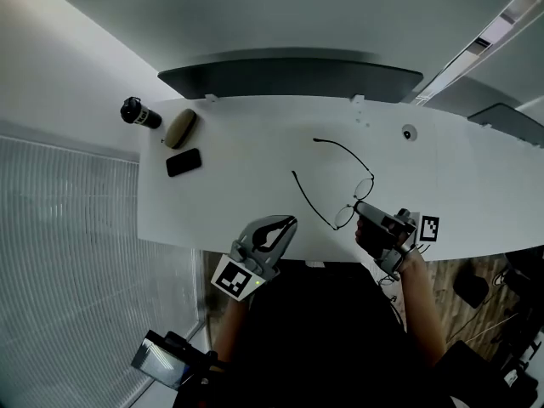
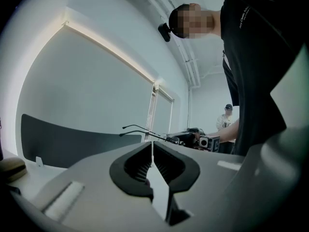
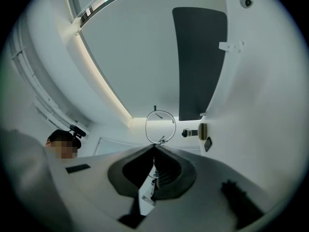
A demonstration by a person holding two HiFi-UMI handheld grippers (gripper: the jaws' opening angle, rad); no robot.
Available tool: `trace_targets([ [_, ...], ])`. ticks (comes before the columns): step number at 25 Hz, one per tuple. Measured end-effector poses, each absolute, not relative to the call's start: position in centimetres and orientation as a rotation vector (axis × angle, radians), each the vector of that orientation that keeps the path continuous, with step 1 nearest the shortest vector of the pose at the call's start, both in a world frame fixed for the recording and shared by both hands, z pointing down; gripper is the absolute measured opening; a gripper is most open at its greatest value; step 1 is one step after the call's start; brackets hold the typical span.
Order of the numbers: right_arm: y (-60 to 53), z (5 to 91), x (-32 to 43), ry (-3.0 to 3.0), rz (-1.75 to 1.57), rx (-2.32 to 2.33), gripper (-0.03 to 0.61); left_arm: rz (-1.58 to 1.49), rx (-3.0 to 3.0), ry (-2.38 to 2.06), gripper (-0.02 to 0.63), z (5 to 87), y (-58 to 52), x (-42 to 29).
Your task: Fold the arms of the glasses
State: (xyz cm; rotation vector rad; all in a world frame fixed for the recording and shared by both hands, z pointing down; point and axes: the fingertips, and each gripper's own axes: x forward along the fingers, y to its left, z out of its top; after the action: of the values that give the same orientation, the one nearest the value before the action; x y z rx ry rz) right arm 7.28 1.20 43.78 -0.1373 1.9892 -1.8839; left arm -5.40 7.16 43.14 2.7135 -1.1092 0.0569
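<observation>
Thin black wire-rimmed glasses (image 1: 310, 198) are over the white table (image 1: 229, 194) with both arms spread wide, pointing away to the left. My right gripper (image 1: 359, 208) is shut on the frame near the lenses. In the right gripper view one round lens (image 3: 160, 126) stands up just past the closed tips of my right gripper (image 3: 154, 146). My left gripper (image 1: 291, 222) hovers at the table's near edge, left of the glasses and apart from them. It is shut with nothing in it (image 2: 152, 143). From its view, the two arms of the glasses (image 2: 140, 129) show ahead.
At the table's far left lie a black phone (image 1: 184, 161), a tan oval case (image 1: 179, 127) and a black cylinder (image 1: 139, 113). A small round fitting (image 1: 409, 132) sits at the far right. A dark panel (image 1: 289, 79) runs behind the table. A person (image 2: 226, 120) stands far off.
</observation>
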Motion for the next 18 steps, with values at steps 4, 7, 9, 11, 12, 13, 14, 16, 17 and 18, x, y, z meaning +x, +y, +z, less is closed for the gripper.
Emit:
trace_targets([
  [4,0.9,43.1,6.8,2.028,-1.87,-0.122,0.011,-0.016,2.684,-1.151,0.018,41.8,6.6,-5.7],
  [7,1.0,42.6,6.5,2.056,-1.862,-0.107,0.011,-0.022,2.692,-1.17,0.018,41.6,6.5,-6.0],
  [9,0.9,42.4,6.5,2.073,-1.857,-0.106,0.011,-0.036,2.681,-1.178,0.018,41.5,6.2,-6.3],
  [11,0.8,42.3,6.4,2.079,-1.859,-0.104,0.011,-0.092,2.612,-1.159,0.02,41.6,5.5,-6.9],
  [12,0.8,42.3,6.3,2.081,-1.859,-0.099,0.011,-0.14,2.552,-1.133,0.025,41.9,5.1,-7.3],
  [13,0.8,42.3,6.3,2.086,-1.856,-0.091,0.011,-0.202,2.488,-1.102,0.04,42.3,4.6,-7.9],
  [14,0.9,42.4,6.2,2.091,-1.851,-0.082,0.011,-0.275,2.425,-1.068,0.056,42.6,4.2,-8.6],
  [16,1.1,42.6,6.3,2.094,-1.844,-0.075,0.011,-0.44,2.31,-0.979,0.07,42.7,3.7,-9.7],
  [17,1.1,42.7,6.4,2.09,-1.844,-0.077,0.011,-0.538,2.252,-0.924,0.106,42.5,3.5,-10.0],
  [18,1.1,42.8,6.5,2.085,-1.843,-0.08,0.011,-0.65,2.185,-0.864,0.18,42.1,3.4,-10.3],
])
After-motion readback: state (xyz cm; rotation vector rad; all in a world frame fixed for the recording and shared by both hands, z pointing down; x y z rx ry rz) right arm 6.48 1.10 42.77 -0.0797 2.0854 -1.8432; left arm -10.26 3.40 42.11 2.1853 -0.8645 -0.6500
